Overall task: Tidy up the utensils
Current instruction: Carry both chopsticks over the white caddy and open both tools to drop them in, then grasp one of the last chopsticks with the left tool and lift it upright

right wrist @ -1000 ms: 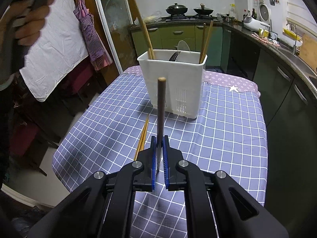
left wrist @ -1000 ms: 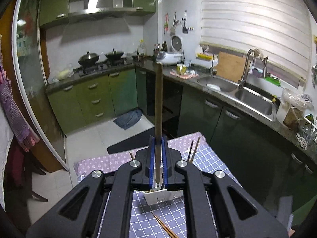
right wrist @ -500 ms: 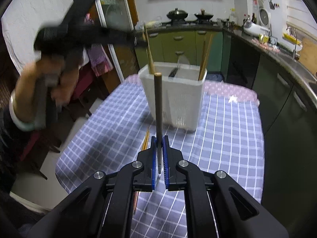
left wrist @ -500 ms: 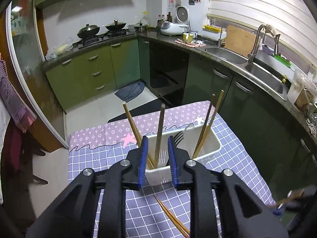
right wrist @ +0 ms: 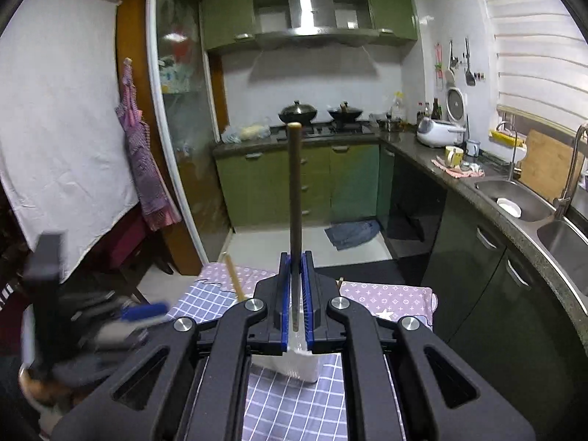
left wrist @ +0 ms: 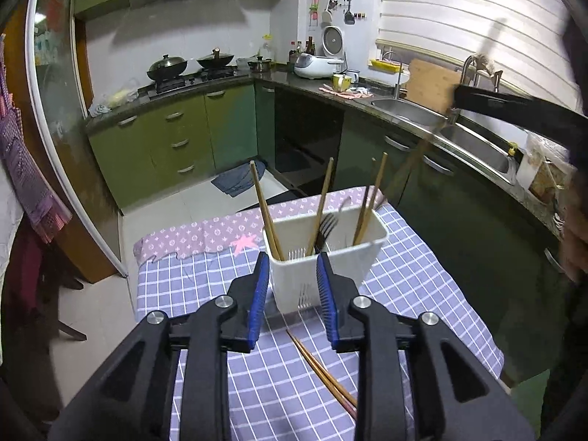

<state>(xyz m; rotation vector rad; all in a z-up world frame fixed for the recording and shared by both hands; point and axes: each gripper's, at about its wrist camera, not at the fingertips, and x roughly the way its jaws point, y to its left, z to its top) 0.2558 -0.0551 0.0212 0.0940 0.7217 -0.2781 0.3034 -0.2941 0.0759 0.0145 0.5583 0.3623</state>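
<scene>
A white utensil holder [left wrist: 323, 257] stands on the checked tablecloth [left wrist: 422, 294], with several wooden chopsticks [left wrist: 266, 213] and a fork [left wrist: 327, 224] upright in it. My left gripper [left wrist: 292, 294] hovers just in front of it, jaws opening, nothing between the blue pads. A loose pair of chopsticks [left wrist: 323, 371] lies on the cloth below it. My right gripper [right wrist: 295, 294] is shut on a dark brown chopstick [right wrist: 295, 198] held upright above the holder [right wrist: 294, 362]. In the left wrist view the right gripper [left wrist: 514, 110] is a blur at upper right.
Green kitchen cabinets [left wrist: 176, 139] and a dark counter with a sink [left wrist: 474, 147] surround the small table. A person's hand [left wrist: 577, 242] is at the right edge. The blurred left gripper [right wrist: 139, 312] sits low on the left in the right wrist view.
The left gripper let go of its chopstick, which now stands in the holder, and its jaws spread. The right gripper rose with its chopstick from the table to above the holder.
</scene>
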